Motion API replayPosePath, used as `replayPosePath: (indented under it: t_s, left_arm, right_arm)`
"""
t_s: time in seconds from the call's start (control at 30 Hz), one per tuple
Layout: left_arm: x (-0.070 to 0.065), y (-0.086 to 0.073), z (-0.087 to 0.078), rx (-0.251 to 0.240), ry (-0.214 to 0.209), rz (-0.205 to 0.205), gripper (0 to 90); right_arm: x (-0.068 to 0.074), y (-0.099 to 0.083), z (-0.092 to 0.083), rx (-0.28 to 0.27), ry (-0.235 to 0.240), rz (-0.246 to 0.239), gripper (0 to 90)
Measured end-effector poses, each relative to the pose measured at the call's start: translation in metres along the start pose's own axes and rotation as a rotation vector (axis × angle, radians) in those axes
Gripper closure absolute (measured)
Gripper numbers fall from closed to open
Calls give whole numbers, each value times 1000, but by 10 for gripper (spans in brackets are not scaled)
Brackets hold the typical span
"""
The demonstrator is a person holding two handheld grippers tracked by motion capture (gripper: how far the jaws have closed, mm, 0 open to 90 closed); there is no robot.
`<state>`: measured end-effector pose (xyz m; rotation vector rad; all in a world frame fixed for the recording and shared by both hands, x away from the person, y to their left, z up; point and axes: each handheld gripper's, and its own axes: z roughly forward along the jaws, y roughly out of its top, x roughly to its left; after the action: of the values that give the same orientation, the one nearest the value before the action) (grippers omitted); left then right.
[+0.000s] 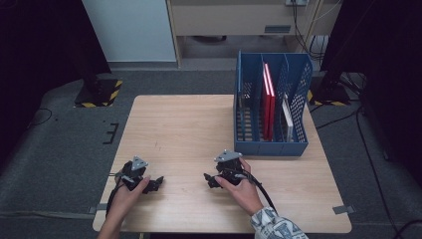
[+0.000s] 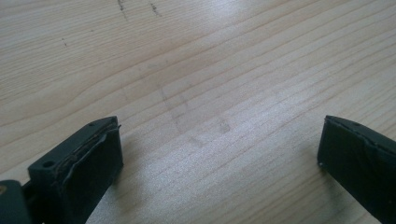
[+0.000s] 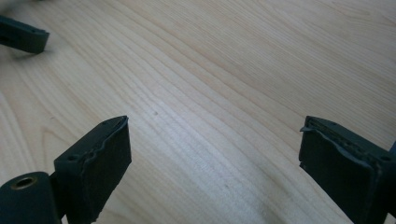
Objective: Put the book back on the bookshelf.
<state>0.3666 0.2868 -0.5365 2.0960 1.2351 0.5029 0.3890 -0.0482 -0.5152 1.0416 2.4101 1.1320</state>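
Two tongs lie low over the wooden counter, both on the person's side of the blue file rack that stands at the counter's far right. The left tongs sit well away from the rack, near the counter's front left corner, held in the left hand, with their jaws pointing toward the rack's side of the counter. In the left gripper view their jaws stand wide apart with nothing between them but bare wood grain and a few faint scuff marks. The right tongs are nearer the rack, just in front of its front wall and a little to the left of it, held by the right hand, whose patterned sleeve enters from the bottom edge. Their jaws point away from the rack, toward the left tongs, and the two pairs are near each other but apart. In the right gripper view these jaws are also spread wide over bare wood, gripping nothing. Inside the rack, red folders stand upright in a middle compartment, and a white item stands in the compartment to their right.
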Motion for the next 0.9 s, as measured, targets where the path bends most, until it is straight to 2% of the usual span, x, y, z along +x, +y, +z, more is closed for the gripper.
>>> replayPosePath:
  t_s: [0.13, 0.2, 0.4, 0.53, 0.6, 0.9]
  left_arm:
    - [0, 0, 0, 0, -2, 3, 0]
    - [0, 0, 0, 0, -2, 3, 0]
    - [0, 0, 0, 0, -2, 3, 0]
    - [0, 0, 0, 2, -2, 6, 0]
    - [0, 0, 0, 0, -2, 3, 0]
    - [0, 0, 0, 3, -1, 4, 0]
  right_arm:
    - [-8, -2, 8, 19, -15, 37, 97]
    - [-11, -4, 12, 33, -31, 41, 98]
    - [-13, -8, 21, 57, -68, 69, 96]
    - [-12, -9, 24, 42, -92, 64, 90]
    - [-10, -9, 25, 54, -104, 45, 79]
    - [-9, -8, 26, 59, -109, 44, 63]
